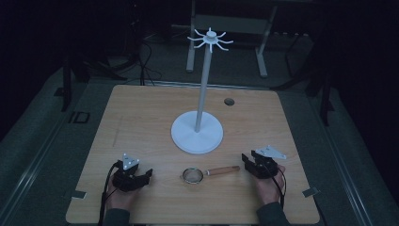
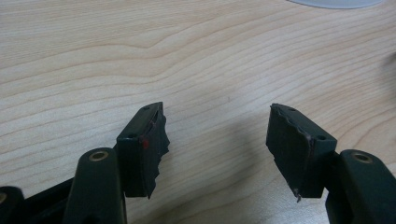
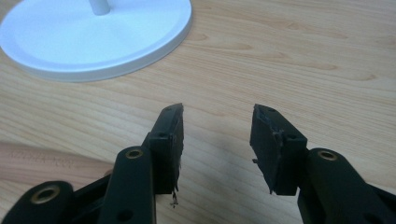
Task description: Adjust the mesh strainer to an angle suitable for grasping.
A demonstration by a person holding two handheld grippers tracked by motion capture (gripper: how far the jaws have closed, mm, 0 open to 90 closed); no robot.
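Strainer (image 1: pixel 193 175) lies between 2 grippers, left (image 1: pixel 149 174) and right (image 1: pixel 244 160), both resting low, jaws apart.

Left gripper (image 1: pixel 149 175) low, jaws spread wide, right gripper (image 1: pixel 245 160) likewise agape, both hand-held

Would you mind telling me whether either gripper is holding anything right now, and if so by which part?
Nothing is held: the left gripper and the right gripper are both open over bare table.

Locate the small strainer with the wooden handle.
In the high view, the strainer lies flat near the table's front edge, between both tools, just in front of the white stand's base.
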